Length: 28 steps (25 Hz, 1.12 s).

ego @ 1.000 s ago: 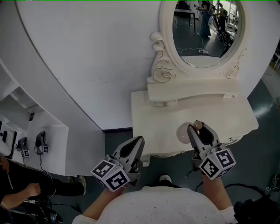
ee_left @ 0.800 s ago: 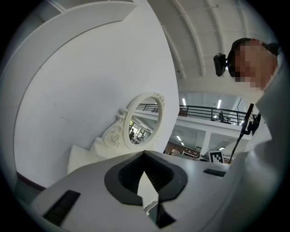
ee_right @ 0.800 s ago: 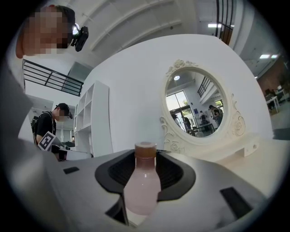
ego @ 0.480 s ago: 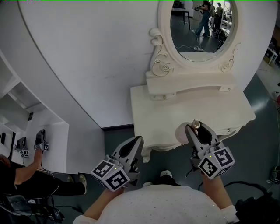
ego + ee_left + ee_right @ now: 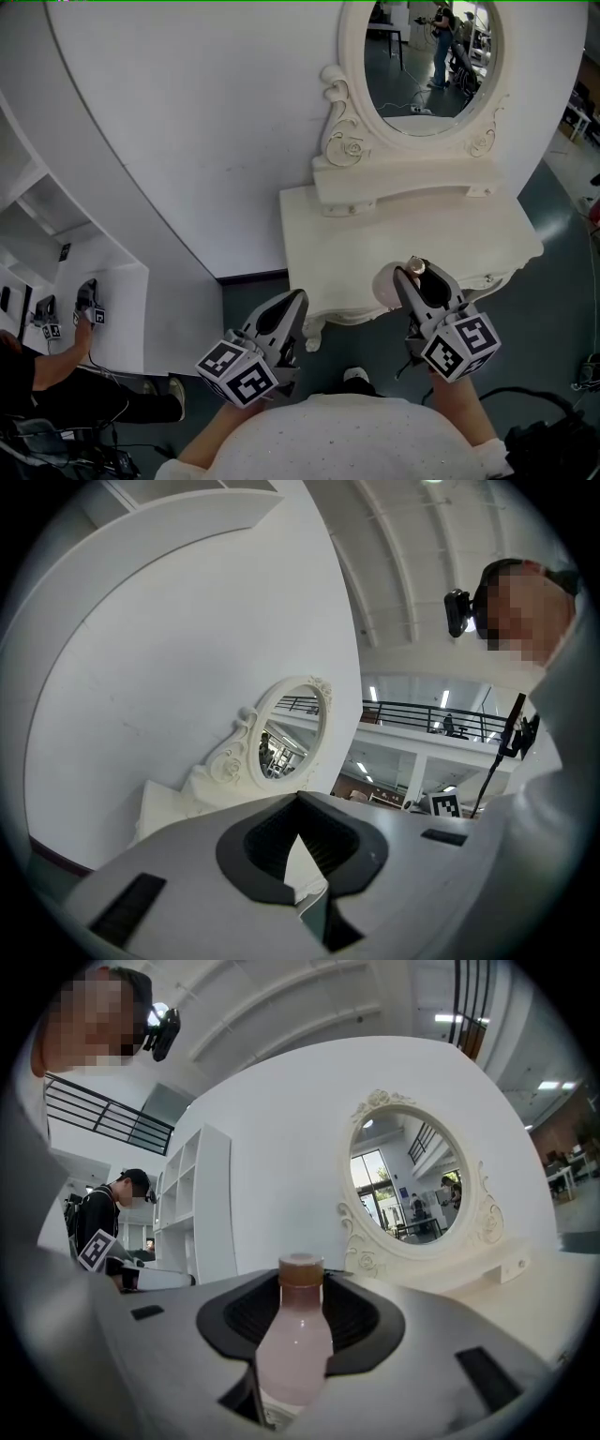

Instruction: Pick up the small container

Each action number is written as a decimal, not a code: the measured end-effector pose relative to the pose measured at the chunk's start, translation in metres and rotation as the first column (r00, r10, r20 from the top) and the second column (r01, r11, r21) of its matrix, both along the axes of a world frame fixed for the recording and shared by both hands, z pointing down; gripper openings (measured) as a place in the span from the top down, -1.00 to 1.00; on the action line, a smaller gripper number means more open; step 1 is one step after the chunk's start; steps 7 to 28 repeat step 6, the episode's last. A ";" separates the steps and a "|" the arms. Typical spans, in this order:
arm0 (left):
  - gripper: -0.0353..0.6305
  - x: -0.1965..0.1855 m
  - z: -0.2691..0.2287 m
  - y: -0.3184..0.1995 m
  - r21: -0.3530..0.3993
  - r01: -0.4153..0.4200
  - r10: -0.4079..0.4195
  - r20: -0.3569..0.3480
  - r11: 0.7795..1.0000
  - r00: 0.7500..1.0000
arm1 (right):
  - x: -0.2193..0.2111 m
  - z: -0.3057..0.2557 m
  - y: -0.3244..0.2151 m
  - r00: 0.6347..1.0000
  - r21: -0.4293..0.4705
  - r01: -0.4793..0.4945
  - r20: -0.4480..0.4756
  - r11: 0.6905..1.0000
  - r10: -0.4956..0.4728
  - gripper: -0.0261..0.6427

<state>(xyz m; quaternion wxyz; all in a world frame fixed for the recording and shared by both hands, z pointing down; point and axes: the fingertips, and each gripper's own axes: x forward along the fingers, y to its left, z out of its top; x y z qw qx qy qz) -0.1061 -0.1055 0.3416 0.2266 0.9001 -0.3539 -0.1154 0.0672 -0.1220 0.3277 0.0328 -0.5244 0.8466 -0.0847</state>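
The small container (image 5: 293,1344) is a pale pink bottle with a brown cap. It stands upright between the jaws of my right gripper (image 5: 300,1283), which is shut on it. In the head view the container (image 5: 388,284) shows beside the right gripper (image 5: 412,272), just above the front edge of the white dressing table (image 5: 347,253). My left gripper (image 5: 298,300) hangs off the table's front left corner. Its jaws meet at the tip with nothing in them, as the left gripper view shows of the left gripper (image 5: 300,799).
An oval mirror (image 5: 427,56) in an ornate white frame stands at the back of the table against a curved white wall. White shelves (image 5: 56,234) are at the left, where a person in dark clothes (image 5: 37,394) reaches up. Dark floor lies below the table's front.
Both grippers have drifted slightly toward me relative to the table, the bottle still held in the right one. The person at the left has raised a hand to the shelf.
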 end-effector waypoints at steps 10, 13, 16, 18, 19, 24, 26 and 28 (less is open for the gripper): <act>0.89 -0.004 -0.007 0.002 0.017 -0.006 0.006 -0.004 1.000 1.000 | -0.004 -0.005 0.002 1.000 0.006 -0.005 -0.010 1.000 0.005 0.48; 0.89 -0.004 -0.007 0.002 0.017 -0.006 0.006 -0.004 1.000 1.000 | -0.004 -0.005 0.002 1.000 0.006 -0.005 -0.010 1.000 0.005 0.48; 0.89 -0.004 -0.007 0.002 0.017 -0.006 0.006 -0.004 1.000 1.000 | -0.004 -0.005 0.002 1.000 0.006 -0.005 -0.010 1.000 0.005 0.48; 0.89 -0.004 -0.007 0.002 0.017 -0.006 0.006 -0.004 1.000 1.000 | -0.004 -0.005 0.002 1.000 0.006 -0.005 -0.010 1.000 0.005 0.48; 0.89 -0.004 -0.007 0.002 0.017 -0.006 0.006 -0.004 1.000 1.000 | -0.004 -0.005 0.002 1.000 0.006 -0.005 -0.010 1.000 0.005 0.48; 0.89 -0.004 -0.007 0.002 0.017 -0.006 0.006 -0.004 1.000 1.000 | -0.004 -0.005 0.002 1.000 0.006 -0.005 -0.010 1.000 0.005 0.48; 0.89 -0.004 -0.007 0.002 0.017 -0.006 0.006 -0.004 1.000 1.000 | -0.004 -0.005 0.002 1.000 0.006 -0.005 -0.010 1.000 0.005 0.48; 0.89 -0.004 -0.007 0.002 0.017 -0.006 0.006 -0.004 1.000 1.000 | -0.004 -0.005 0.002 1.000 0.006 -0.005 -0.010 1.000 0.005 0.48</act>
